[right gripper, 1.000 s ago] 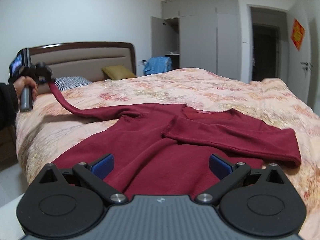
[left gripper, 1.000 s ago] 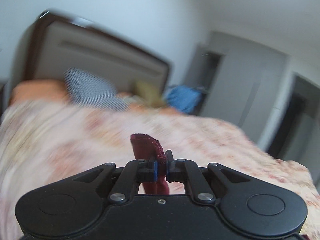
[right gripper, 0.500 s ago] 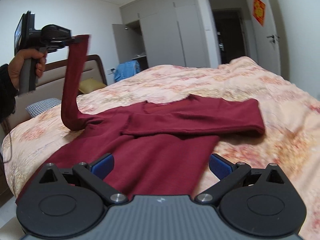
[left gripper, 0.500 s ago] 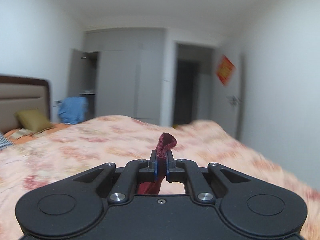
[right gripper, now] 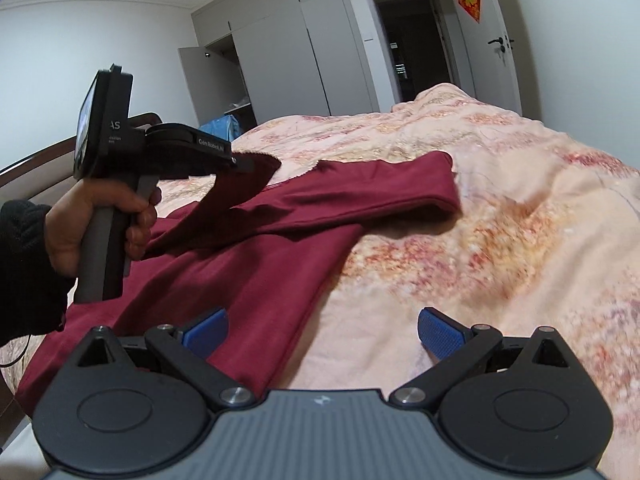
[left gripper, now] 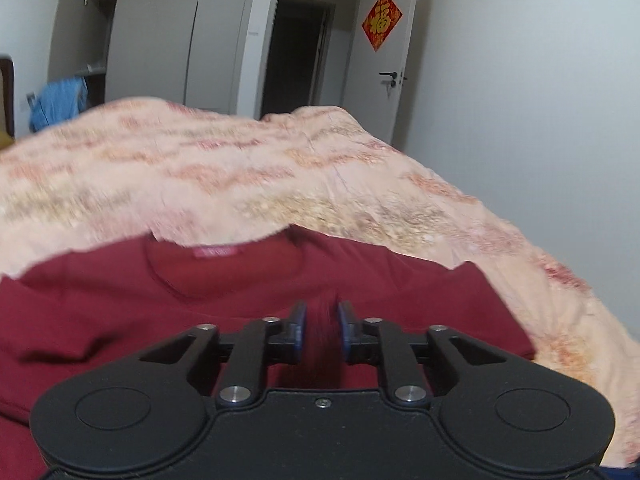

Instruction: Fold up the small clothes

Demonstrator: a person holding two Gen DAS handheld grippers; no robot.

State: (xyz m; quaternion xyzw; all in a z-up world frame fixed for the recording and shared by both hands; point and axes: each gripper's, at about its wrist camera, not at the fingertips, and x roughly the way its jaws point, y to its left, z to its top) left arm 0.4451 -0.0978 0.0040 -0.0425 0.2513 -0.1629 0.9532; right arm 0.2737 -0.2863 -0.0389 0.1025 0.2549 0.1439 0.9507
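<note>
Dark red long-sleeved knit top (right gripper: 240,276) spread flat on the peach floral bedspread (right gripper: 500,220), one sleeve already folded across the chest toward the right. Other sleeve's cuff (left gripper: 322,320) lifted off the body, sitting between the blue pads of the left gripper (left gripper: 322,322); jaws opening, gaps showing on both sides of the blurred cloth. Left hand (right gripper: 92,220) wrapped round the grey handle. Right gripper (right gripper: 322,332) spread wide, empty, hovering over the top's lower edge and bedspread.
</note>
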